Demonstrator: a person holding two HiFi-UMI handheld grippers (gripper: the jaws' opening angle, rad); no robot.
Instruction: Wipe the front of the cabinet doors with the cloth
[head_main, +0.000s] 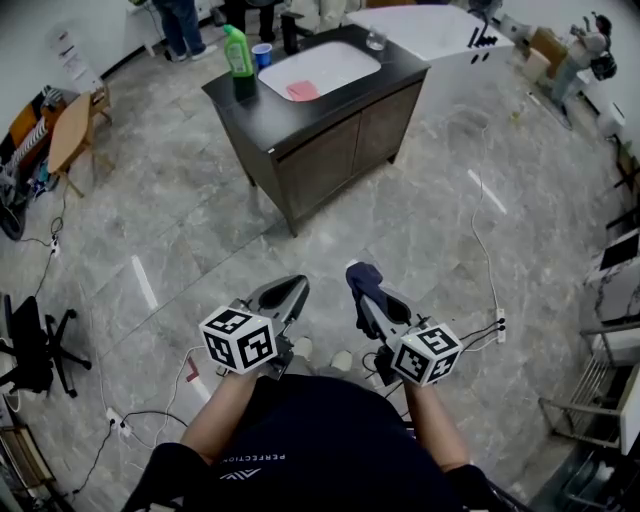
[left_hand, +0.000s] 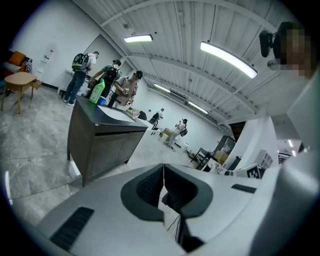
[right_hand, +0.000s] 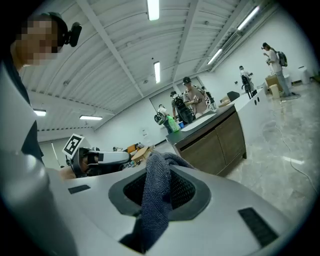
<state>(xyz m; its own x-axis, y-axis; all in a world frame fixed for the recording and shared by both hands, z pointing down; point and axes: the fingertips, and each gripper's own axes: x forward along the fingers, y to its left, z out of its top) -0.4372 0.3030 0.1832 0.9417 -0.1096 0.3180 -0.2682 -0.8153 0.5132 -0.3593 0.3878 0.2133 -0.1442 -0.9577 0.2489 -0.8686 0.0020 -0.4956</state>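
Closest to the body, both bare forearms are tucked in at waist height, each gripper held level and aimed ahead over the grey marble floor (head_main: 200, 230). The left gripper (head_main: 290, 290) has its jaws pressed together with nothing between them; its own view shows the dark pads meeting along one thin line. The right gripper (head_main: 372, 300) is clamped on the cloth (head_main: 362, 277), a dark blue-grey terry rag that bunches above the tips. Only the right gripper view shows the rag's loose end trailing down the middle between the pads (right_hand: 156, 200).

Each gripper view catches the other tool's marker cube at its edge, which the head view shows side by side.

Well apart from both grippers, across open floor, stands the dark wooden cabinet (head_main: 300, 160), its two doors (head_main: 350, 145) facing the person and untouched. From above, its top shows a white basin (head_main: 330, 65) holding something pink, with a green bottle (head_main: 238, 52) and a blue cup (head_main: 262, 55) near the back. The gripper views alone reveal people standing behind the cabinet and strip lights on the ceiling.
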